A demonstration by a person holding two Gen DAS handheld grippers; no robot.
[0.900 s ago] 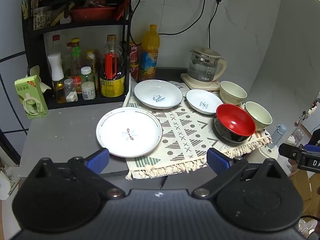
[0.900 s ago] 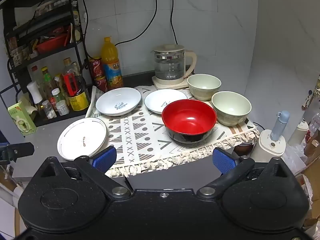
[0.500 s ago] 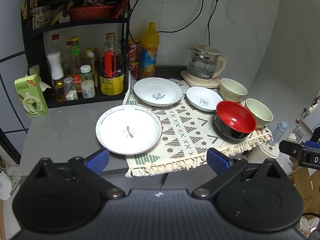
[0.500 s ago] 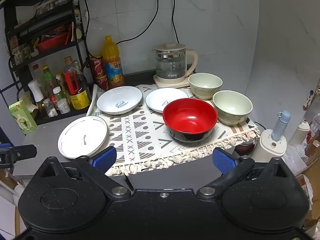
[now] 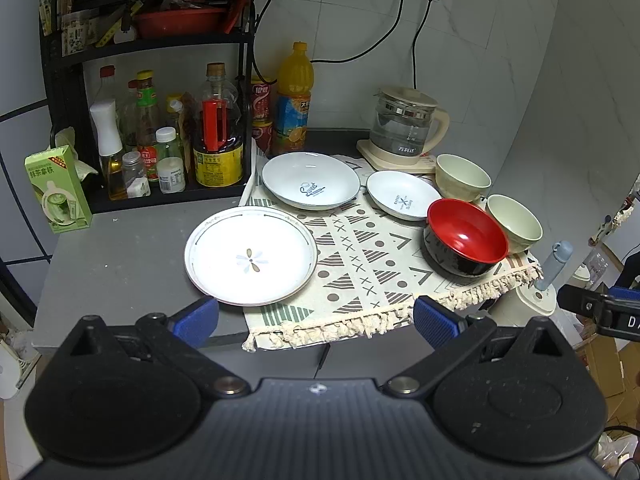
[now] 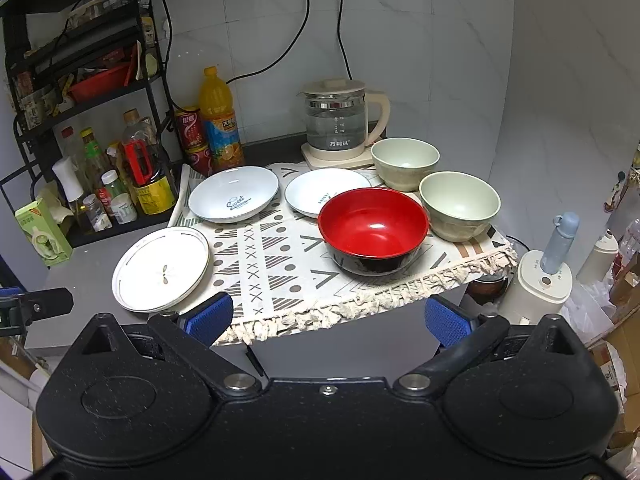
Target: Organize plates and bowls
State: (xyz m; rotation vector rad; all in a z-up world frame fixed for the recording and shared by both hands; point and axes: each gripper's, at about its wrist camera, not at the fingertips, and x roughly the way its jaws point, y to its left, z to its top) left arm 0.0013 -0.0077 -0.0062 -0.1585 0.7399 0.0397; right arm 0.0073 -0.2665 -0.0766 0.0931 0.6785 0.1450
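Note:
A flat white plate with a flower mark (image 5: 251, 255) (image 6: 162, 269) lies at the patterned mat's left edge. Behind it sit a pale blue deep plate (image 5: 311, 185) (image 6: 234, 193) and a smaller white plate (image 5: 402, 200) (image 6: 320, 196). A red bowl with a black outside (image 5: 464, 236) (image 6: 373, 229) stands on the mat's right part, with two cream bowls (image 5: 462, 176) (image 5: 514, 222) (image 6: 405, 163) (image 6: 459, 205) beside it. My left gripper (image 5: 316, 318) hangs open before the counter's front edge, near the flower plate. My right gripper (image 6: 329, 320) is open too, short of the red bowl. Both hold nothing.
A patterned fringed mat (image 5: 360, 264) covers the grey counter (image 5: 120, 256). A black rack with bottles (image 5: 160, 140) stands at the back left, a green carton (image 5: 56, 192) beside it. A glass kettle (image 5: 402, 128) and an orange drink bottle (image 5: 294, 96) stand at the back. A white appliance (image 6: 544, 280) stands off the counter's right end.
Both grippers have drawn back slightly and the dishes sit a little lower and farther in the views. No dish has moved and both grippers stay open.

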